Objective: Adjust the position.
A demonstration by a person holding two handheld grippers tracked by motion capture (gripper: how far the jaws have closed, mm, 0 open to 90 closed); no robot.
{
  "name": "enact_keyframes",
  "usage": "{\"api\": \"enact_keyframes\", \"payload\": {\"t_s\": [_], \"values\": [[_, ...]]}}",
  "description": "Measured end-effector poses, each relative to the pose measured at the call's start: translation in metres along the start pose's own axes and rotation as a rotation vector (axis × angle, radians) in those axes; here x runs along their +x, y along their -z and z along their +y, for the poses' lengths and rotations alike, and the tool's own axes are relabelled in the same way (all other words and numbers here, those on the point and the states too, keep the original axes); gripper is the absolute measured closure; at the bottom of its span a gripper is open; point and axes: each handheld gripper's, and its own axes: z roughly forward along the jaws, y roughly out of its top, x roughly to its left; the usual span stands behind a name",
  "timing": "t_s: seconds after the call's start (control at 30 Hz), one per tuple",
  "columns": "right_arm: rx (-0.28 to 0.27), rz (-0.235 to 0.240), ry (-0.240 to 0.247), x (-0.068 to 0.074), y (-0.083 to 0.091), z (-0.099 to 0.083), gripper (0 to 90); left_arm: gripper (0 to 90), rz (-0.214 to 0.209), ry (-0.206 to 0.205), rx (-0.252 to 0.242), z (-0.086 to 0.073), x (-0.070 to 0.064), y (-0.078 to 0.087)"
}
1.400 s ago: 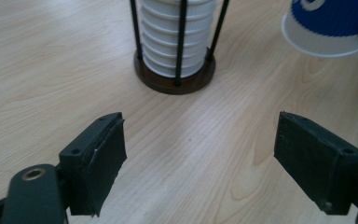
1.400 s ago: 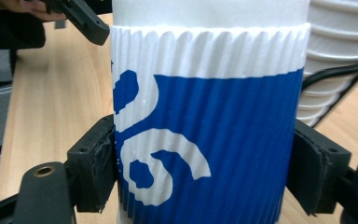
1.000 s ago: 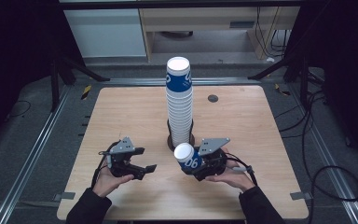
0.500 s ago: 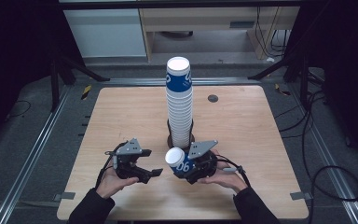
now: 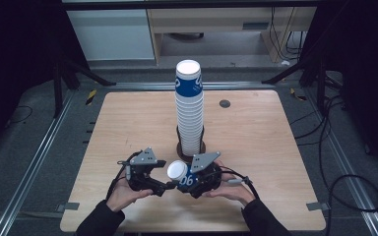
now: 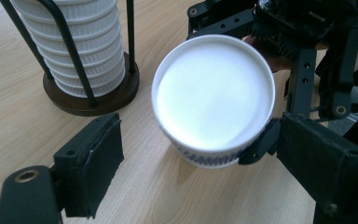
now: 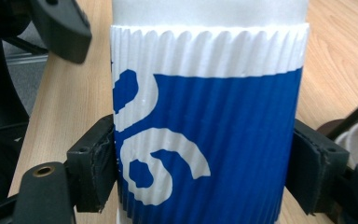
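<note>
Between your two grippers, near the table's front edge: one ribbed paper cup [image 5: 183, 175], tipped sideways.
Right gripper [image 7: 205, 179] clamps its blue wall; mouth faces your left gripper [image 6: 186, 163], whose jaws stand wide, empty (rim already between them).

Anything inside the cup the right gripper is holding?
Through the cup's open mouth the left gripper view shows plain white walls and bottom, with no contents. The right gripper is clamped on its blue sleeve; the cup's underside is hidden.

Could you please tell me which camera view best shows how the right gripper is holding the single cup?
The right gripper view: both pads press the blue-and-white cup on opposite sides. The high view shows the cup tilted in the right gripper, small. The left gripper view looks into its open mouth, with the left gripper open around it.
</note>
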Motion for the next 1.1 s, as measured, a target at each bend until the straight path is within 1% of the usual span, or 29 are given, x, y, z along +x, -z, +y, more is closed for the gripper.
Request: {"api": "enact_keyframes", "payload": {"t_s": [0.23,0.3,0.4,0.5,0.63,0.7,0.83,0.97,1.03,1.1], "values": [[0.003,0.006,0.022,0.006,-0.008,0.003,21.9,16.0,0.004,-0.002,0.022,-0.001,-0.003,-0.007],[0.001,0.009,0.024,0.006,-0.010,0.004,22.0,16.9,-0.002,-0.003,0.029,-0.001,-0.004,-0.009],[0.004,0.010,0.032,0.008,-0.013,0.004,22.0,17.9,0.003,-0.013,0.043,-0.001,-0.006,-0.010],[0.003,0.012,0.031,0.009,-0.013,0.005,21.9,19.6,0.001,-0.005,0.041,-0.001,-0.006,-0.011],[-0.006,0.010,0.034,0.009,-0.014,0.006,21.9,24.3,0.003,-0.006,0.040,-0.001,-0.007,-0.012],[-0.003,0.006,0.035,0.009,-0.014,0.006,22.0,24.8,0.003,-0.004,0.040,-0.001,-0.006,-0.011],[-0.002,0.005,0.033,0.009,-0.014,0.006,21.7,25.4,0.009,-0.011,0.038,-0.001,-0.008,-0.011],[0.006,0.008,0.020,0.010,-0.016,0.007,20.7,25.9,0.004,-0.017,0.040,-0.001,-0.009,-0.011],[0.013,0.011,0.009,0.010,-0.016,0.007,20.2,26.1,0.008,-0.026,0.041,-0.001,-0.009,-0.011],[0.015,0.008,0.008,0.010,-0.017,0.008,19.4,26.2,0.011,-0.028,0.035,-0.001,-0.010,-0.011]]}}
